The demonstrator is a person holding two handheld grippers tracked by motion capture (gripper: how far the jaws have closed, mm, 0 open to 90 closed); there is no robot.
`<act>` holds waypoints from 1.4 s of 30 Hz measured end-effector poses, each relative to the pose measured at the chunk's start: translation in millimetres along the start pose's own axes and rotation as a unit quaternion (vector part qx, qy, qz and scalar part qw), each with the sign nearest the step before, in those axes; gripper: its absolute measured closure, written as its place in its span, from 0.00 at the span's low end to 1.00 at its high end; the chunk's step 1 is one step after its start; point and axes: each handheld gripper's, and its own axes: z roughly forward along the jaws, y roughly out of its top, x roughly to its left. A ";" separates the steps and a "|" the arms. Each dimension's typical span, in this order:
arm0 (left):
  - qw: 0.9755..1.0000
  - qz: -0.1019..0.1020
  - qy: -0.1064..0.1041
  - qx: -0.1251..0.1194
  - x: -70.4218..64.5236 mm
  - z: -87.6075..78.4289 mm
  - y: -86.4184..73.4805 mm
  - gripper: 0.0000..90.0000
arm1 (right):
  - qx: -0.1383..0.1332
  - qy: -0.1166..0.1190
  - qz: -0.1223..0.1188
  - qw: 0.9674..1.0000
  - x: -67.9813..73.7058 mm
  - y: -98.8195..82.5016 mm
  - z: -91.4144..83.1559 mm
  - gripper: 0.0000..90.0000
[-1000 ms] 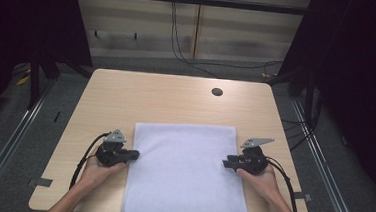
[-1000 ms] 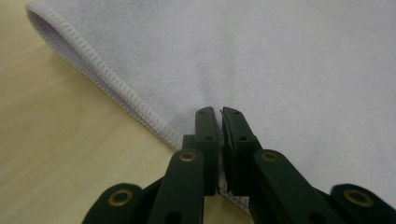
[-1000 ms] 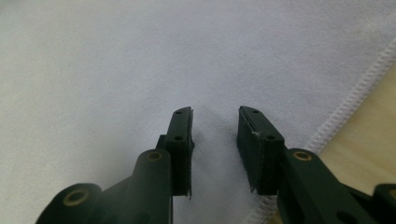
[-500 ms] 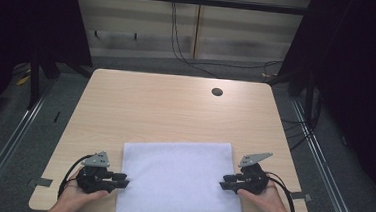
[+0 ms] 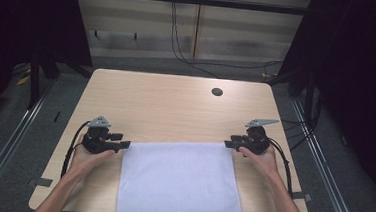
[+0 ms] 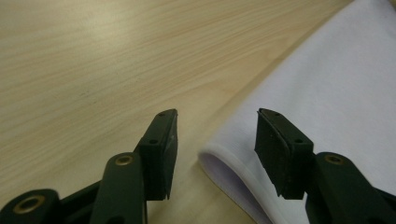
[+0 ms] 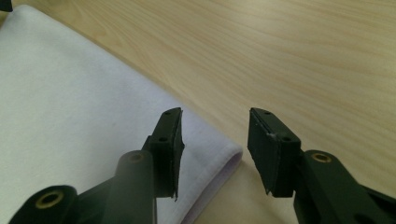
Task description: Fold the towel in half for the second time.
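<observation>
A white cloth (image 5: 180, 183) is laid flat on the near half of the desk (image 5: 175, 110), its near edge hanging past the desk's front. The left gripper (image 5: 123, 144) is held at the cloth's far left corner, the right gripper (image 5: 229, 143) at its far right corner. Both sets of jaws have just been opening and are seen spread apart, with nothing pinched. In each gripper view, the folded corner is seen lying on the desk between the jaws, released.
</observation>
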 end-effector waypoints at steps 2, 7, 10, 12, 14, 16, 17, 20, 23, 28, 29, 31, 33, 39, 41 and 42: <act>1.000 0.004 -0.009 0.010 0.8 7.5 -1.1 0.44 | 0.001 0.009 0.003 1.000 -2.0 -1.6 5.7 0.60; 0.999 0.012 -0.012 0.029 -3.6 11.5 -4.7 0.49 | 0.026 0.008 0.004 1.000 -5.7 -9.8 13.6 0.62; 1.000 0.006 -0.014 0.025 1.9 9.6 -6.4 0.66 | 0.032 0.004 0.000 0.999 -3.6 -10.2 15.0 0.70; 0.999 0.013 -0.021 0.029 1.5 8.1 -7.8 0.76 | 0.036 0.004 0.006 0.999 -2.2 -9.9 14.9 0.75; 0.999 0.026 -0.027 0.033 -2.2 7.8 -9.2 0.84 | 0.039 0.011 0.008 0.999 -2.4 -11.3 14.3 0.86; 0.998 0.034 -0.032 0.035 -5.4 7.7 -8.7 0.92 | 0.037 0.023 0.006 0.999 -2.9 -11.4 12.9 0.94; 0.998 0.033 -0.036 0.037 -5.9 7.6 -8.2 0.93 | 0.037 0.026 0.007 0.999 -2.6 -10.1 11.3 0.95; 0.998 0.026 -0.040 0.032 -4.1 7.3 -7.0 0.95 | 0.027 0.029 0.007 0.999 -2.0 -6.2 5.1 0.97; 0.999 0.020 -0.040 0.017 -0.3 4.8 -1.6 0.95 | 0.023 0.025 0.006 0.999 -1.7 -2.8 0.9 0.97; 0.999 0.014 -0.032 -0.004 0.4 -0.2 15.3 0.95 | -0.005 0.011 0.015 1.000 -3.6 9.7 -8.7 0.97; 0.999 0.015 -0.028 -0.006 0.5 -1.3 20.5 0.95 | -0.017 0.011 0.019 1.000 -4.6 12.9 -10.3 0.96; 0.999 0.017 -0.021 -0.018 0.8 -3.4 31.2 0.95 | -0.033 0.006 0.023 0.999 -6.7 20.3 -13.7 0.97; 0.999 0.016 -0.017 -0.035 3.0 -4.9 43.0 0.95 | -0.041 0.002 0.025 0.999 -8.9 26.9 -17.4 0.97; 0.997 0.020 -0.009 -0.075 8.0 -8.9 79.2 0.95 | -0.073 -0.017 0.029 0.997 -17.4 50.6 -34.8 0.97; 0.996 0.022 -0.010 -0.086 7.6 -12.0 90.8 0.95 | -0.078 -0.023 0.024 0.996 -19.8 56.2 -40.3 0.97; 0.995 0.022 -0.014 -0.092 6.8 -14.0 97.2 0.95 | -0.081 -0.025 0.024 0.996 -20.6 58.6 -43.7 0.97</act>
